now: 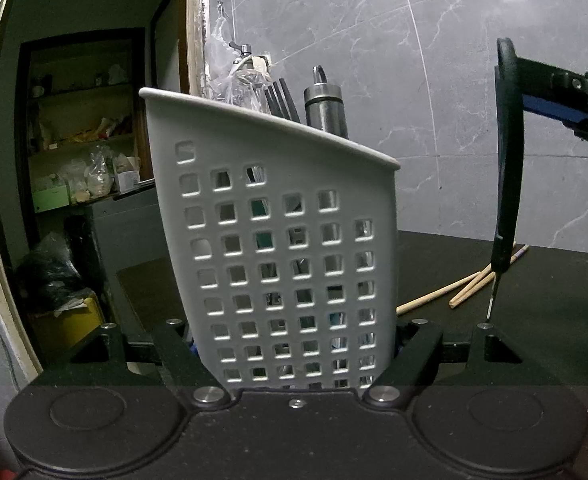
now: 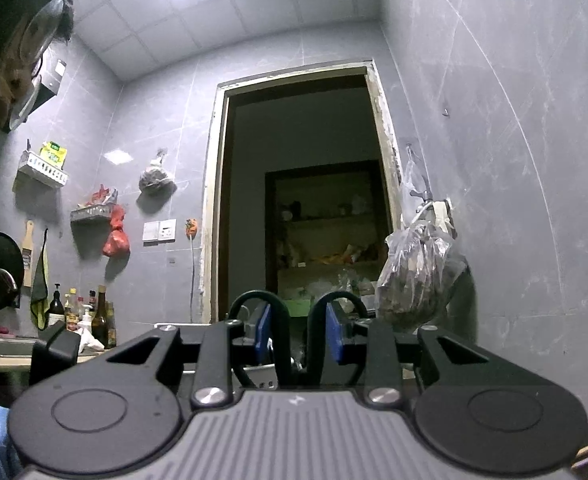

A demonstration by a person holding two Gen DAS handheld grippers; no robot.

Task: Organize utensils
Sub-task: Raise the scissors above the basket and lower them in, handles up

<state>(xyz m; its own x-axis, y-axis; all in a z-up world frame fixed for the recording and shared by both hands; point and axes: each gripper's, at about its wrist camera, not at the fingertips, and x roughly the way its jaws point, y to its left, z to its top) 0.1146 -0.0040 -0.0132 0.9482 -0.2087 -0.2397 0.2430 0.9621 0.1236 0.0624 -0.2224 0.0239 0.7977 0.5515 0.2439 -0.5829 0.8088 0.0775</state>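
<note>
A dark table (image 1: 554,320) is filling the lower part of the left wrist view, and a grey marbled wall (image 1: 374,40) is standing behind it. In the near middle, a tall white utensil holder (image 1: 285,240) with many square holes is standing upright, and the left gripper (image 1: 294,356) is clamping it: its two fingers are pressing on the left and right sides of the holder's base, so the jaws are closed on this wide thing. Black fork tines (image 1: 281,98) and a steel bottle (image 1: 326,108) are showing above the far rim of the holder. To the right, the right gripper (image 2: 297,334) is holding black scissors (image 1: 508,160) by the handles, with the blade pointing down toward the table; in the right wrist view its blue pads (image 2: 262,332) are sitting outside the two handle loops, jaws partly closed on them. Wooden chopsticks (image 1: 454,290) are lying on the table, just right of the holder and behind the scissor tip.
</note>
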